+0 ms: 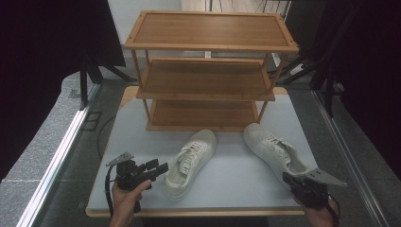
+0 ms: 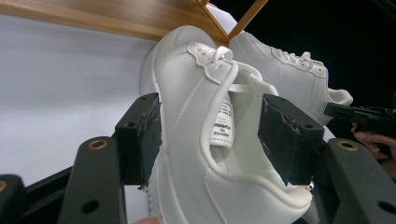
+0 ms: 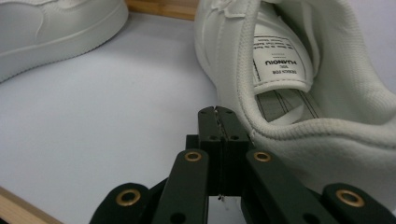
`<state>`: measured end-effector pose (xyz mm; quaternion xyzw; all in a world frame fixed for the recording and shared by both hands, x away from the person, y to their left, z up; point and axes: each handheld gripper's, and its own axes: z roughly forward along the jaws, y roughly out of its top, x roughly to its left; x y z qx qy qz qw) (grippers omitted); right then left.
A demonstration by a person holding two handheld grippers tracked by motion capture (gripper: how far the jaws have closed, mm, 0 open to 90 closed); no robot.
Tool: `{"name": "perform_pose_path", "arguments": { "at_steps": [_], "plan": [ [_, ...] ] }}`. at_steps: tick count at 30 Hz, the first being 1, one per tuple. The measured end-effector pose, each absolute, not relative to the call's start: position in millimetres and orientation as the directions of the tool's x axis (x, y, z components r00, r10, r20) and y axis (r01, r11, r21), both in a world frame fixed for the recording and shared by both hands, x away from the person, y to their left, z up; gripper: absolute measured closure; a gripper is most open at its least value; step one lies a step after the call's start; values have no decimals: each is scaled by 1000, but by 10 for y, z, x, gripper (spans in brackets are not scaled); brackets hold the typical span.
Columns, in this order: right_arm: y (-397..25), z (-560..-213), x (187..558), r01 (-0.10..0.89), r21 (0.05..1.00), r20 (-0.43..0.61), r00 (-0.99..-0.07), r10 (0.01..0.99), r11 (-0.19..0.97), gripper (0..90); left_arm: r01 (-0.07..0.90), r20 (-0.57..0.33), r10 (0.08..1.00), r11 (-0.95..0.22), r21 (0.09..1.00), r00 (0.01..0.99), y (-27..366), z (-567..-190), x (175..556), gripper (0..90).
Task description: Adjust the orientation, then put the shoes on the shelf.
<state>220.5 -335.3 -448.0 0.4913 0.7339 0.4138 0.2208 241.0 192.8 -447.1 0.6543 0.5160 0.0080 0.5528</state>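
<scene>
The left gripper (image 2: 210,140) is spread wide with one jaw on each side of the left shoe (image 2: 205,116), likely lined up to clamp it. The right gripper (image 3: 218,116) has its jaws pressed together, empty, just beside the right shoe (image 3: 317,79). Beyond both stands the bare wooden rack (image 1: 208,71), probably the shoes' destination.

On the worktop (image 1: 123,142) we see a three-shelf rack (image 1: 208,71) at the back. Two shoes lie in front of it: the left shoe (image 1: 190,163) beside the left tool (image 1: 158,169), the right shoe (image 1: 276,151) just before the right tool (image 1: 287,178).
</scene>
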Motion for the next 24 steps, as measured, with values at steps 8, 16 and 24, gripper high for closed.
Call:
{"name": "perform_pose_path", "arguments": {
  "at_steps": [8,16,24],
  "plan": [
    [-3280,-4419,2195,479,859,93,-491,866,179,785,655,-548,690,141,742,472,1923,-4426,2364,397],
    [-3238,-4235,2192,421,892,88,-523,848,167,576,629,-504,711,112,769,490,1867,-4367,2359,394],
    [-3350,-3974,2457,381,905,41,-516,856,186,488,602,-453,728,70,796,515,1804,-4240,2445,396]
  ]
}}
